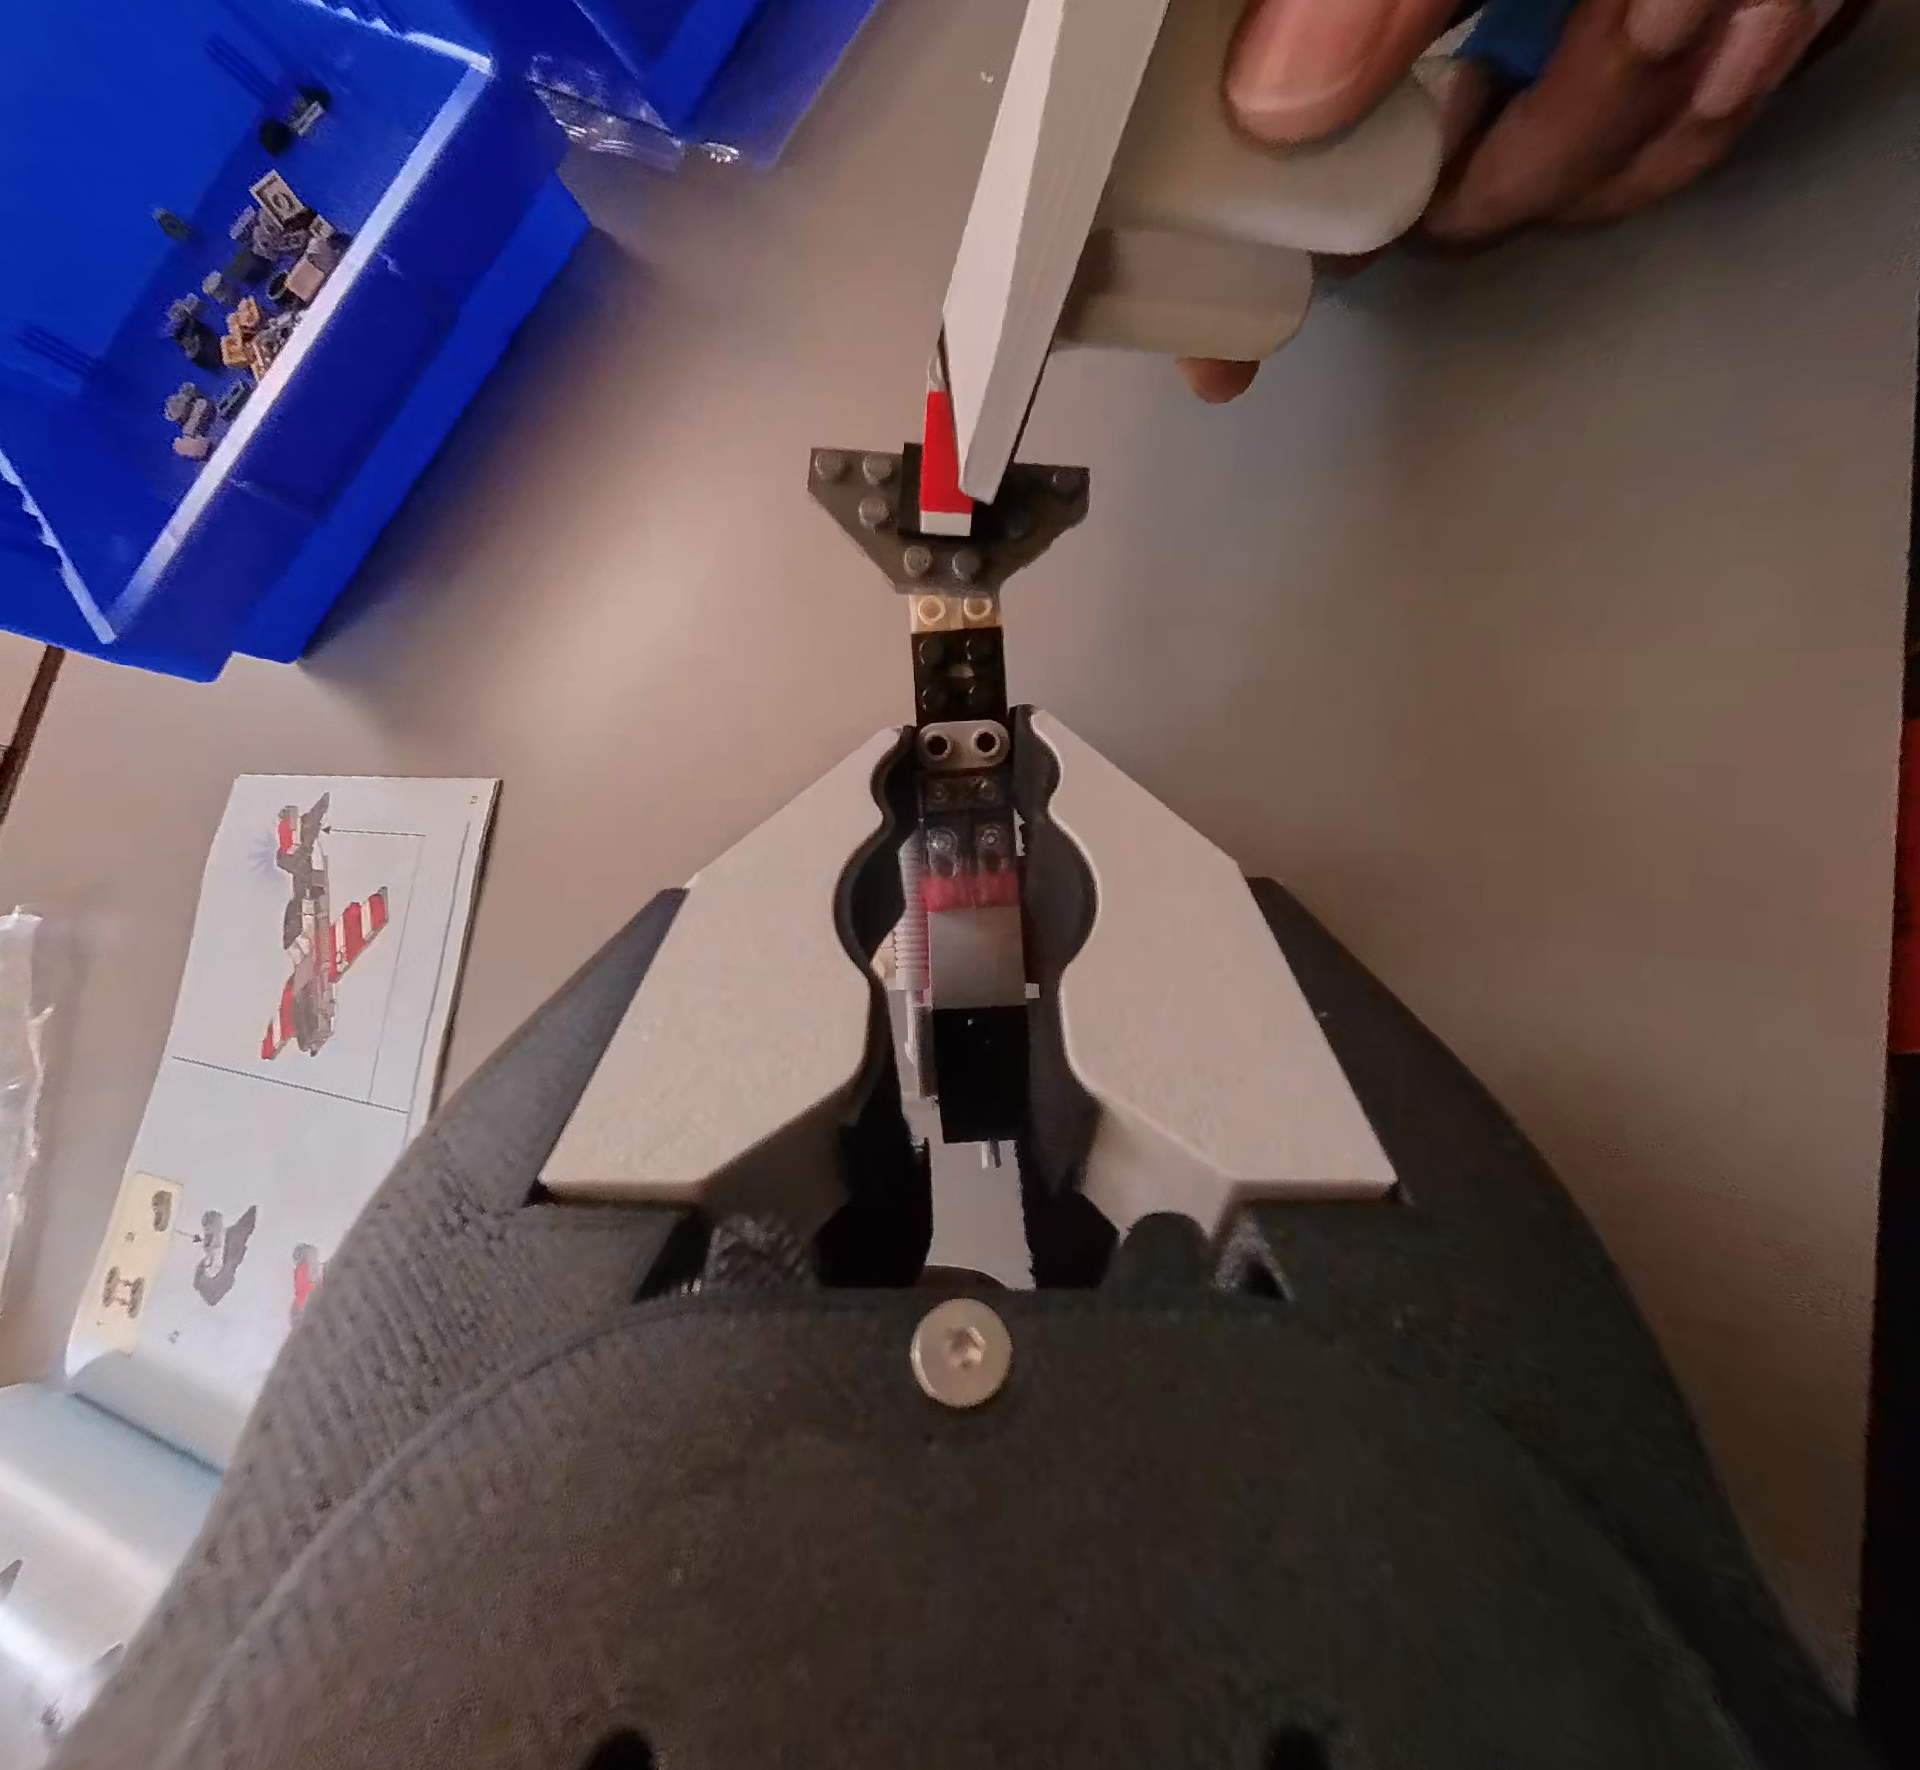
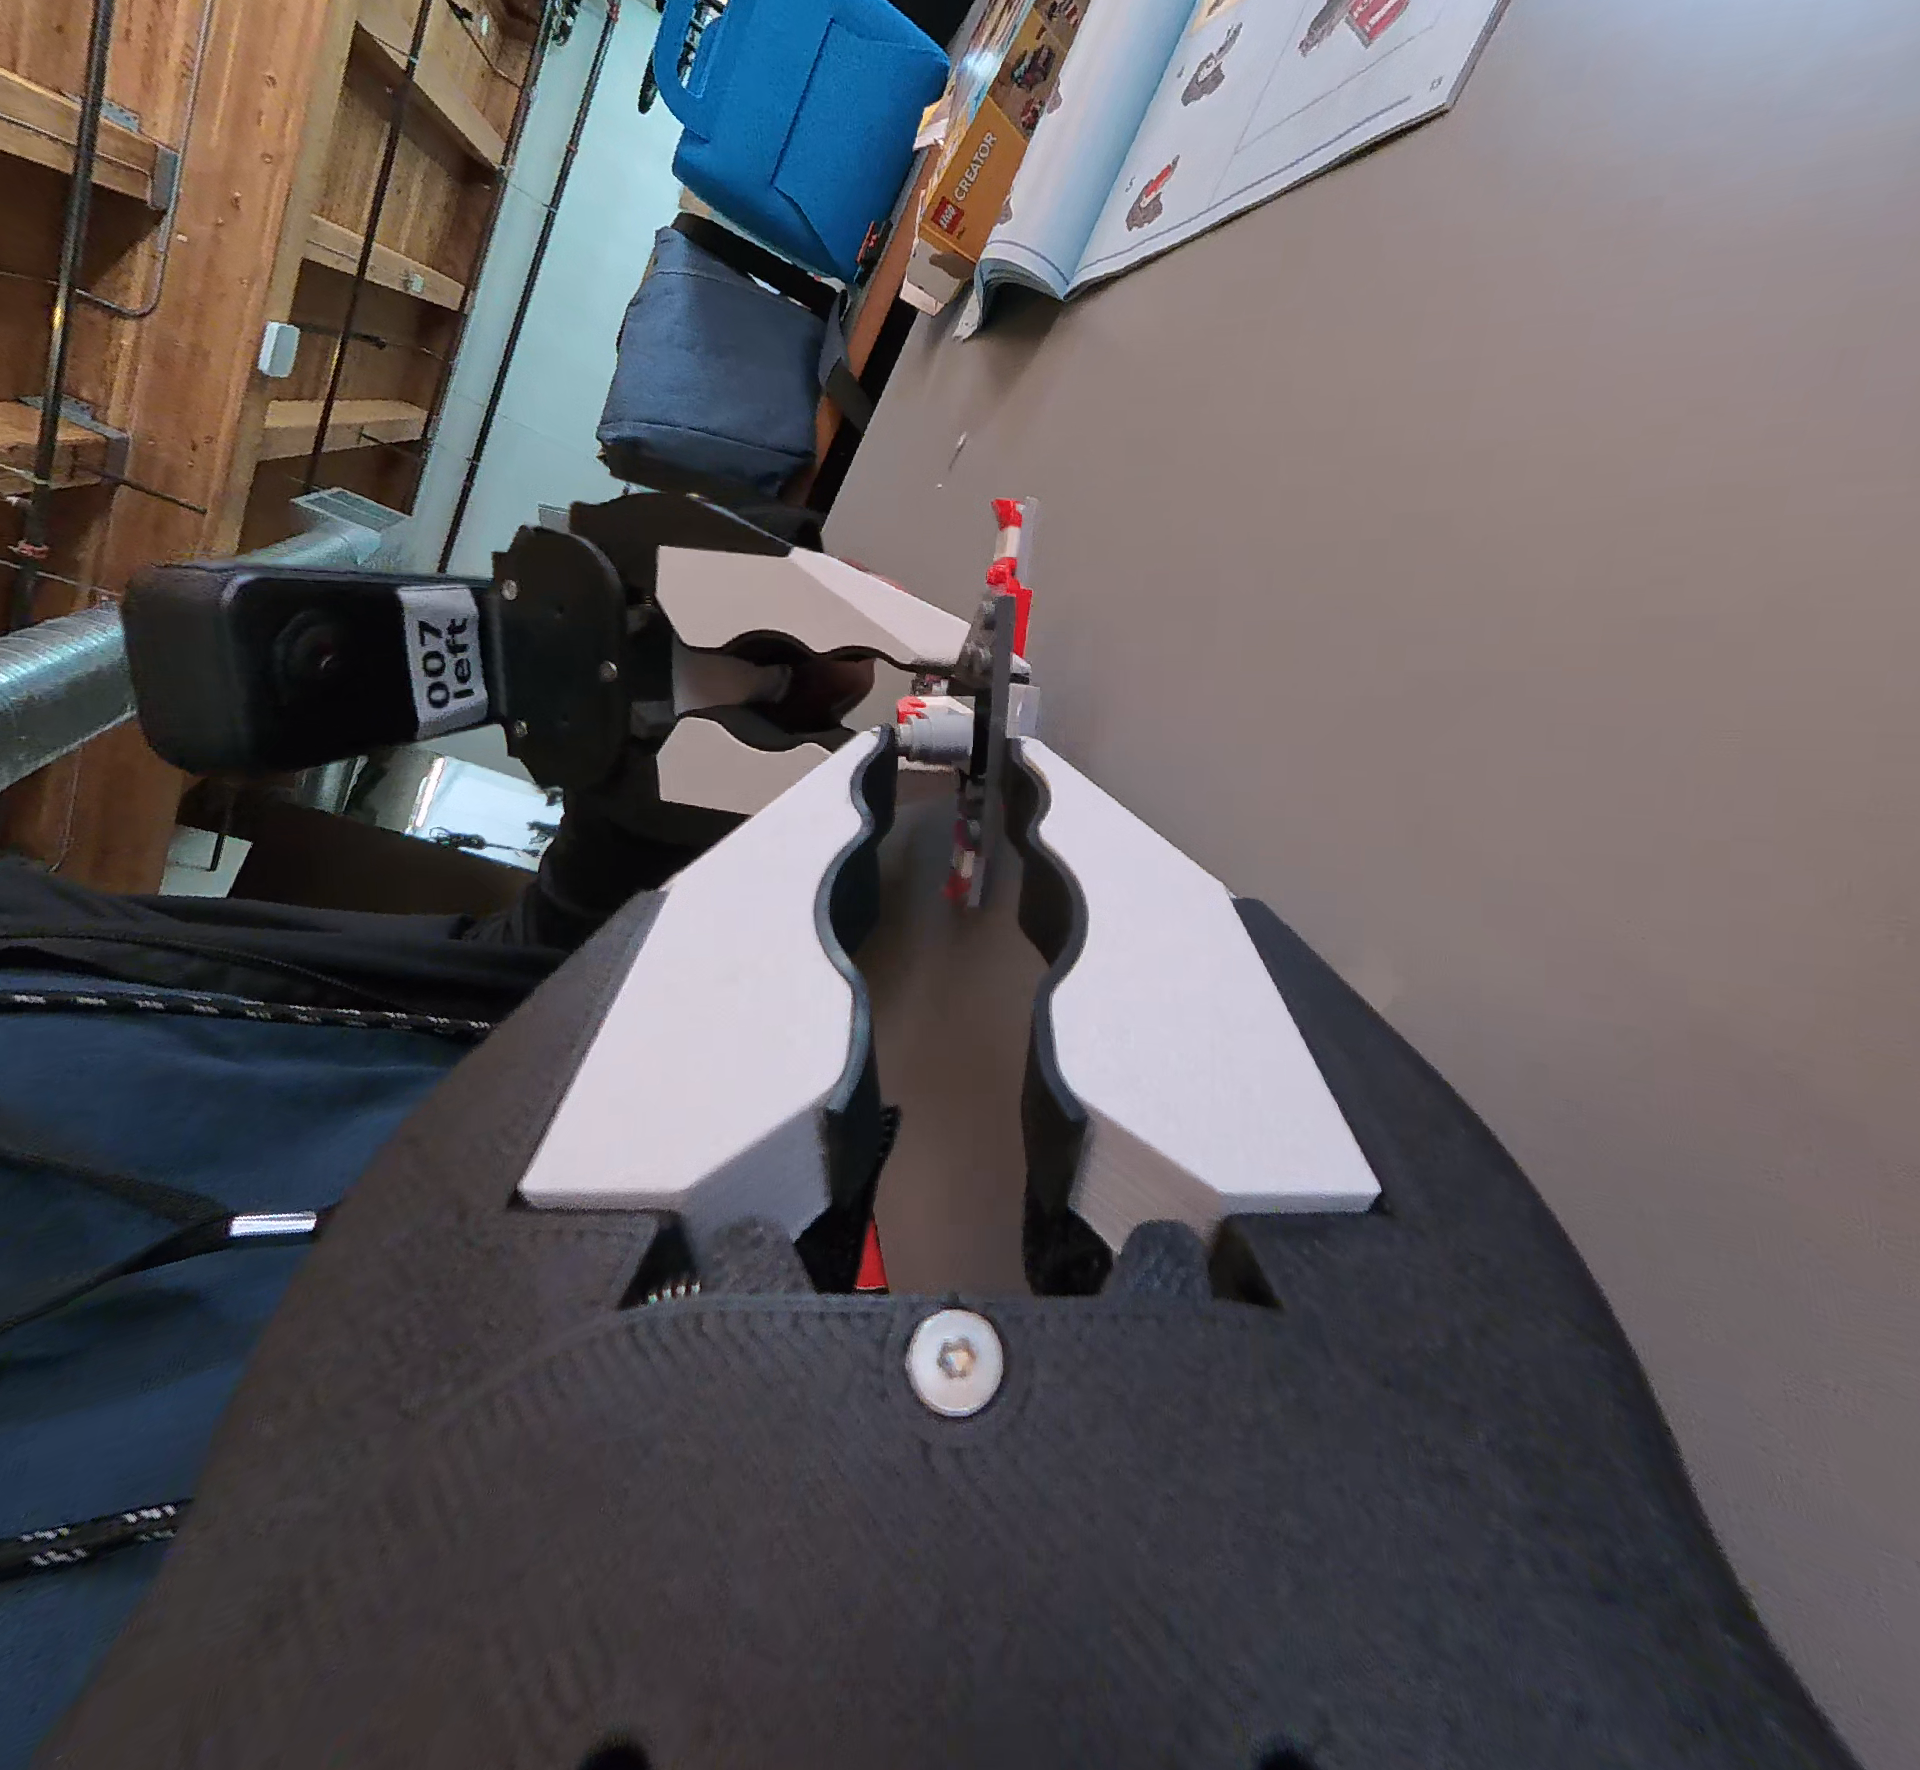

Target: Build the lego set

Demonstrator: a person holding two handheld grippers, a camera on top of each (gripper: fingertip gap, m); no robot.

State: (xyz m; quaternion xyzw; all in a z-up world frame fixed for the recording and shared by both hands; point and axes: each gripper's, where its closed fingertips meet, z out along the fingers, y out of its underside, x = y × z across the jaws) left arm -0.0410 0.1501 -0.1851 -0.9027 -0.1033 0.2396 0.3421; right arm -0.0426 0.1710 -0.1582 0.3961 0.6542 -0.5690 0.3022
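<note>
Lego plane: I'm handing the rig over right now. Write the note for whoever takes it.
Left tool: shut on the plane body, tail pointing away.
Right tool: tips at the dark grey tail plate, beside a red-and-white piece; whether it grips is unclear.
Loose parts sit in the blue bin; the instruction booklet lies open on the table.
Done: body and tail plate joined.
Left: probably seat the red-and-white piece, then follow the booklet.

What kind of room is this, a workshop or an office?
Probably a casual office or lab workspace: a grey table with blue parts bins and an open instruction booklet, wooden shelving behind.
</note>
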